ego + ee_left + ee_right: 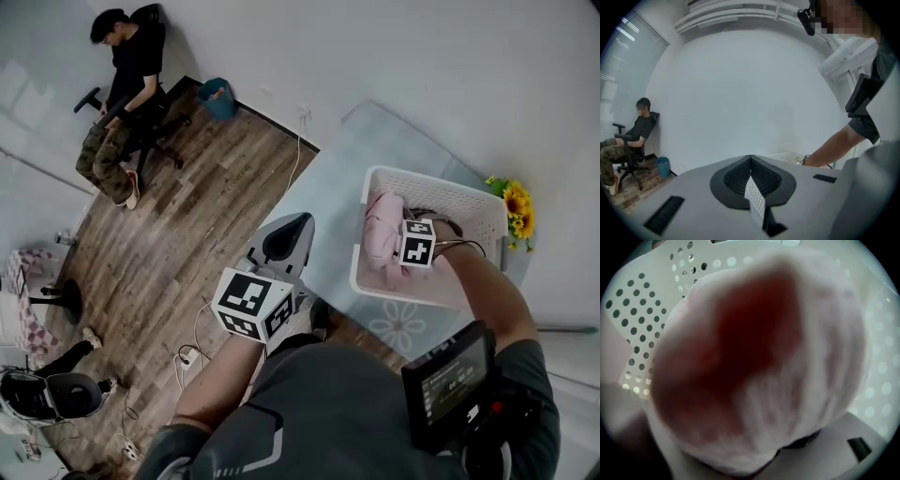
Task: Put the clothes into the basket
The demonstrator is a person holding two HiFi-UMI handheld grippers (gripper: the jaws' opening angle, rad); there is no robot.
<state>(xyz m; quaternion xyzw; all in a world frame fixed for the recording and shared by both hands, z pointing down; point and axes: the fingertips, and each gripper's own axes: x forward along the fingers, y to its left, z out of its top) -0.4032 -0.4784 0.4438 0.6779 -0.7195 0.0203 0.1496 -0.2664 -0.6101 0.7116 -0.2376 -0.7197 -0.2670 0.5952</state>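
Right gripper (412, 246): pinching fluffy pink garment (759, 362) inside white perforated plastic basket (441, 183)
Left gripper (750, 158): pressed together, empty
Risk: garment clinging to the opening jaws

You can read no text here: the small screen (450, 378) near your right arm shows blurred figures, and the cubes (251, 305) carry only square markers.

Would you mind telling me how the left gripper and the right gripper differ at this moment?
The left gripper is shut with nothing between its jaws, while the right gripper is shut on a pink garment. The left gripper points outward, roughly level, off to the side of the basket. The right gripper points down inside the basket. Both have the same grey body.
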